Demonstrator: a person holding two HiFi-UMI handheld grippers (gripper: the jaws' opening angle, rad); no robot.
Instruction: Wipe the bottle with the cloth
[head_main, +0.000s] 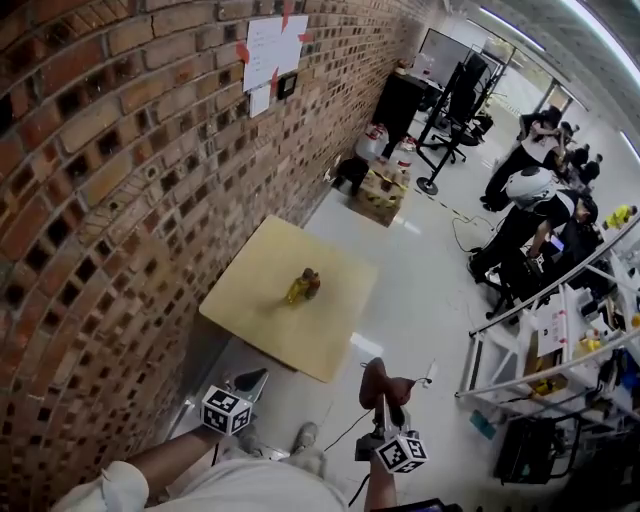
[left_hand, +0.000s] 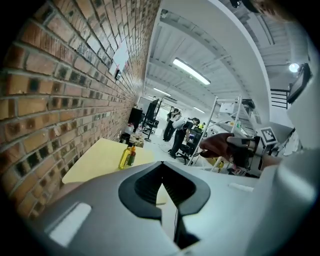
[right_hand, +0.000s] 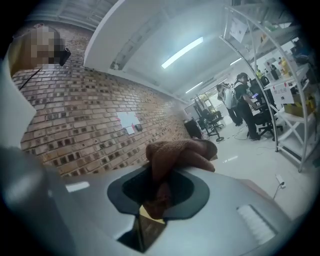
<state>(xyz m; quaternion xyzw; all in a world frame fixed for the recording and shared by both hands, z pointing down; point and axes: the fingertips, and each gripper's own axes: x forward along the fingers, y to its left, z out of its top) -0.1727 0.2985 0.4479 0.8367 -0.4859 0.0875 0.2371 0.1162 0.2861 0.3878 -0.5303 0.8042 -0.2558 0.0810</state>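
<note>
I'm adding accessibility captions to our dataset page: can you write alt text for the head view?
Seen from above, a person holds two grippers: the right gripper clamps a brown cloth, and the left gripper is shut and empty. Ahead, a yellow bottle stands on a pale table beside a brick wall; other people are in the background.

Shows a small yellow bottle (head_main: 298, 290) standing upright near the middle of the pale wooden table (head_main: 255, 300), with a darker orange-capped bottle (head_main: 312, 283) just beside it. Shows a brown knitted cloth (head_main: 384, 384), bunched into a lump, pinched between the jaws of the right gripper (right_hand: 151, 210). Hangs in the air off the table's near edge, well apart from the yellow bottle.
</note>
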